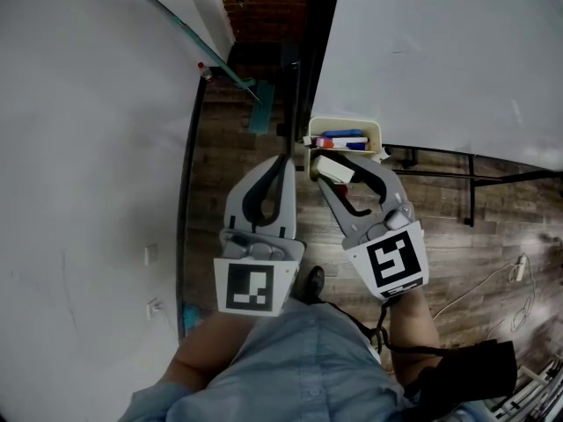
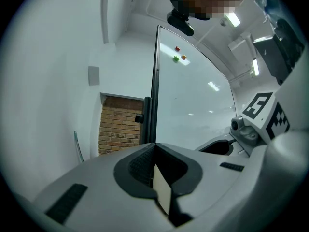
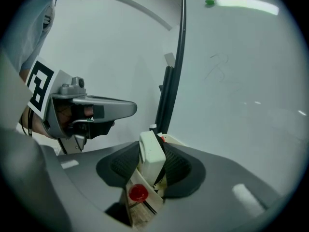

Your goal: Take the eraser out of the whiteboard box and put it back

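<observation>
Right gripper (image 3: pixel 153 153) clamps eraser (image 1: pixel 334 169) beside box (image 1: pixel 376 132) holding markers (image 1: pixel 343 134); left gripper (image 1: pixel 284 159) closed, empty.

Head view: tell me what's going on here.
A person stands at a whiteboard with a gripper in each hand. The right gripper is shut on the white eraser and holds it at the front edge of the whiteboard box, which has markers in it. Whether the eraser is coming out or going back in can't be told. The left gripper is shut and empty, just left of the box.
</observation>
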Action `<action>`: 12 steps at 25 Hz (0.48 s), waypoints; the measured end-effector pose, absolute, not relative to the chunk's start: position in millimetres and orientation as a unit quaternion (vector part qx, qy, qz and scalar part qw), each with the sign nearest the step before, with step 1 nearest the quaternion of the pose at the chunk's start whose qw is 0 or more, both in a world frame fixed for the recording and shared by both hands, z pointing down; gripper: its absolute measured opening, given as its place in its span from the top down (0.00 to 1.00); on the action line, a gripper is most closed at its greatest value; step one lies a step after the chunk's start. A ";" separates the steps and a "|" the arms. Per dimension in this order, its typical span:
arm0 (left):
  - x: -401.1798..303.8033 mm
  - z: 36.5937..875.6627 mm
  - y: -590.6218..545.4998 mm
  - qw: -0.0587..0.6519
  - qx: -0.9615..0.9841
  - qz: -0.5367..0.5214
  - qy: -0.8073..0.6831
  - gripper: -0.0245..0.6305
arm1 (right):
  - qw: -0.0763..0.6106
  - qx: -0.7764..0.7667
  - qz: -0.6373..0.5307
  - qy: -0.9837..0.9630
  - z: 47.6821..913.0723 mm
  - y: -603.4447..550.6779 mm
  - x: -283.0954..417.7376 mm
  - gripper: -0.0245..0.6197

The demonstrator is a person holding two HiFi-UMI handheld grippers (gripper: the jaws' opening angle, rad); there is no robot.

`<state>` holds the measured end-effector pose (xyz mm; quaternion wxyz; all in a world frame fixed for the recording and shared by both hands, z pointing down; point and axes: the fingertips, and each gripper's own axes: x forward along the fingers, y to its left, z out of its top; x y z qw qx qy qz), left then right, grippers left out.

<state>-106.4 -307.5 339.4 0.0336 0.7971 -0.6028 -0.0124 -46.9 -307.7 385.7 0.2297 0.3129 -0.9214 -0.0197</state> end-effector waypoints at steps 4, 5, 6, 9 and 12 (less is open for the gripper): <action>-105.0 330.3 -300.3 0.023 0.795 -0.018 -0.606 0.96 | 0.211 0.320 -0.028 -0.923 372.1 -305.3 -43.7 0.73; -104.5 327.9 -297.6 0.020 0.794 -0.018 -0.607 0.96 | 0.206 0.322 -0.030 -0.923 368.4 -303.9 -42.8 0.74; -104.0 325.8 -294.5 0.017 0.794 -0.018 -0.608 0.96 | 0.201 0.324 -0.034 -0.924 364.5 -302.2 -41.9 0.74; -102.5 319.3 -285.0 0.011 0.791 -0.019 -0.611 0.96 | 0.185 0.327 -0.040 -0.926 352.5 -296.1 -38.7 0.74; -101.3 311.8 -276.0 0.003 0.788 -0.022 -0.615 0.96 | 0.165 0.331 -0.044 -0.928 339.3 -290.0 -35.0 0.74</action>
